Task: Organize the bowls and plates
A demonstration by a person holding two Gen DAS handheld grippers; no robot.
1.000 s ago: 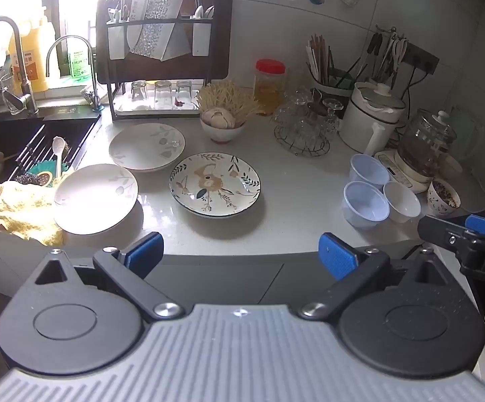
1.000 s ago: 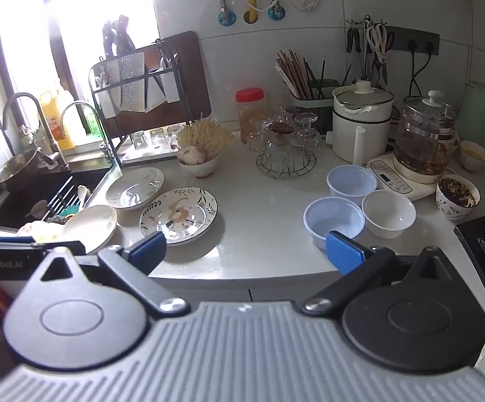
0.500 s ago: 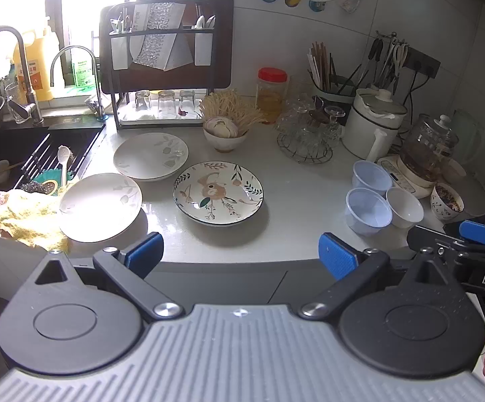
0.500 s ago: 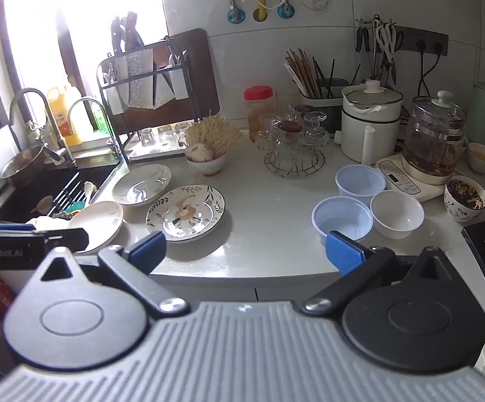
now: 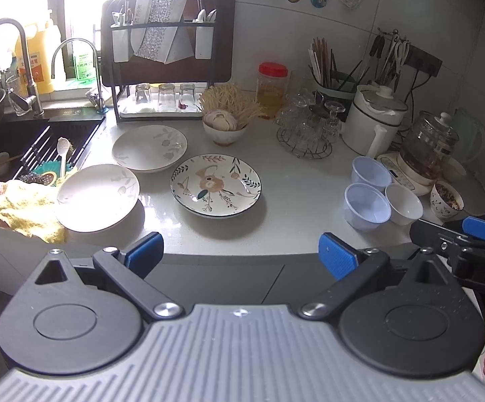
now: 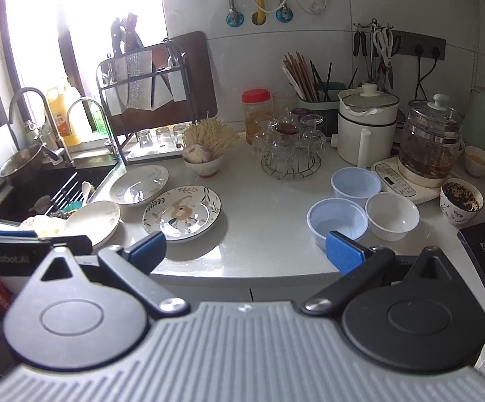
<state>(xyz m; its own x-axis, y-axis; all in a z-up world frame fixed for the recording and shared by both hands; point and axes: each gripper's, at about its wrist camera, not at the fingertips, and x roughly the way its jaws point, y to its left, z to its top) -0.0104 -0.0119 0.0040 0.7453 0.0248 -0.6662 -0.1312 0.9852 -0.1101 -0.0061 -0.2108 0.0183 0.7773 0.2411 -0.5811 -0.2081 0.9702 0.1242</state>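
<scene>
Step in hand: approach, nothing picked up yet. The left gripper [image 5: 240, 249] hangs off the front edge of the white speckled countertop [image 5: 296, 201], fingers spread wide w/ nothing between the blue pads. The right gripper [image 6: 245, 251] is the same: wide apart, holding nothing, also short of the front edge.

Plates sit toward the left end of the counter, near the sink [image 5: 18, 144]:
- a plain white round plate w/ faint leaf print [image 5: 97, 197] at the front-left, its left rim resting on a yellow cloth [image 5: 24, 209];
- a second white leaf-print plate [image 5: 149, 147] behind it, toward the back; rims look touching or overlapping, can't tell which;
- a floral-patterned round plate w/ dark rim [image 5: 215, 185] just right of those two, apart from both.

Bowls sit toward the right end: two pale blue plastic bowls [image 6: 337, 222] and one white plastic bowl [image 6: 392, 216], clustered close, rims near or touching, just in front of the kettle base [image 6: 404, 181]. A small patterned cup w/ dark contents [image 6: 461, 201] stands right of them.

Judgement: task is at its start; all six pieces lie separate, none stacked. Next move probably: left gripper goes fwd and down to a plate rim, likely the floral one since it's free all round. It calls for a shallow angle so one finger slips under the lip. Right gripper is placed for the near blue bowl, pinching its wall to nest it into a neighbour. Thin plastic bowls will likely flex and slide, so a gentle squeeze.
</scene>
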